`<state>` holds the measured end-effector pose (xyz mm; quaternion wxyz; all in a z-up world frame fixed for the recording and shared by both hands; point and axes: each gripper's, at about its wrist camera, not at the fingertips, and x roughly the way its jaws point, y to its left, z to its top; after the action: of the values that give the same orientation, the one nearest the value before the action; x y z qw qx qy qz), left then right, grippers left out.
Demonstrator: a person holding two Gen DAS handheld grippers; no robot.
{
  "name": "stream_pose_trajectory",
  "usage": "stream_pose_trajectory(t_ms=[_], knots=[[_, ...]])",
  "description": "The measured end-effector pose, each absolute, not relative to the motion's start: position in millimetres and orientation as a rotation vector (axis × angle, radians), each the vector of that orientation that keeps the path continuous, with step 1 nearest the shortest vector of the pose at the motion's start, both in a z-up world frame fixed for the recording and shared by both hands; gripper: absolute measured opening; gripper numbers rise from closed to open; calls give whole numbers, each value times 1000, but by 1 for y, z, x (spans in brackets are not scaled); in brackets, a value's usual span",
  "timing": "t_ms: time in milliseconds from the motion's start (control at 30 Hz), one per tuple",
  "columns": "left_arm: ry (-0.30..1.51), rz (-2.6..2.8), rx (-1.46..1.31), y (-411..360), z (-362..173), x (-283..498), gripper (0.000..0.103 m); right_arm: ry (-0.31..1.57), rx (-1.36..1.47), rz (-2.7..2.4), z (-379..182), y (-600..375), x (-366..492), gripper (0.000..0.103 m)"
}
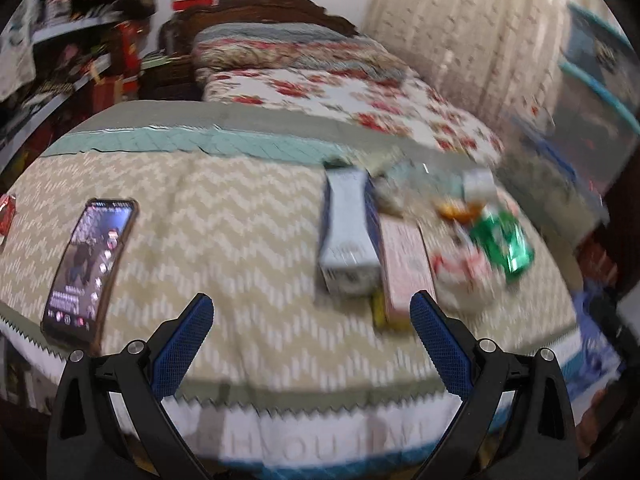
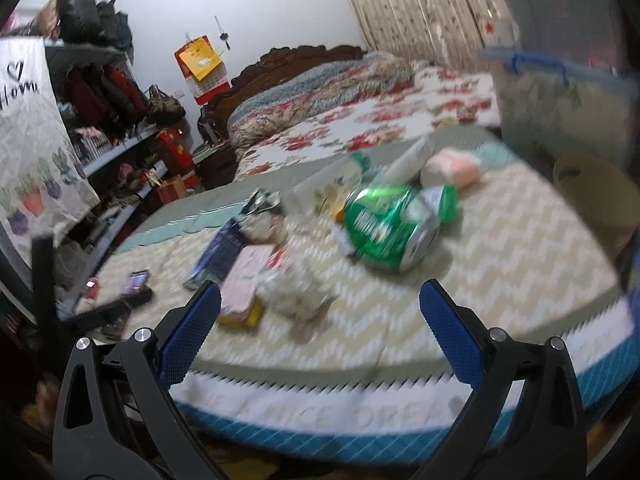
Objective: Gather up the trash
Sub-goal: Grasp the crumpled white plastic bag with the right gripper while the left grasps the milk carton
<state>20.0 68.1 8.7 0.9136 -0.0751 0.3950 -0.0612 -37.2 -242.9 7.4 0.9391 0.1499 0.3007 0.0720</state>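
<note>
Site: mat laid over the foot of a bed; frames blurred.

Left hand-held gripper: jaws apart, empty, hovering off the mat's near edge. Right hand-held gripper: jaws apart, empty, likewise short of the mat.

Trash, left view, clustered from 12 to 2 o'clock of the gripper:
- Grey box, upright-lying carton. Judged light and stiff; take across its narrow sides.
- Pink box, touching the grey box's right side, over a yellow item. Light, crushable.
- Can, green, dented, on its side at 2 o'clock; in the right view at 1 o'clock. Judged light, slick, thin-walled; grip across the body, not the ends.
- Tissue wad, white, at 12 o'clock in the right view. Soft; pinch anywhere.

Not trash: phone, screen lit, at 10 o'clock, well apart.
</note>
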Motion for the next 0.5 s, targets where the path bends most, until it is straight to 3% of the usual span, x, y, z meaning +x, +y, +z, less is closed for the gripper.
stream_pose_trajectory(t_ms=[267,433,500], knots=[[858,-170,-129,44,-2,71,94,758,262,266,-24,-236,10,77],[901,-178,-92,30,-17,96,93,793,189,345,-35,-212,29,77],[926,-187,-78,24,-25,103,85,802,162,363,-40,-202,40,78]])
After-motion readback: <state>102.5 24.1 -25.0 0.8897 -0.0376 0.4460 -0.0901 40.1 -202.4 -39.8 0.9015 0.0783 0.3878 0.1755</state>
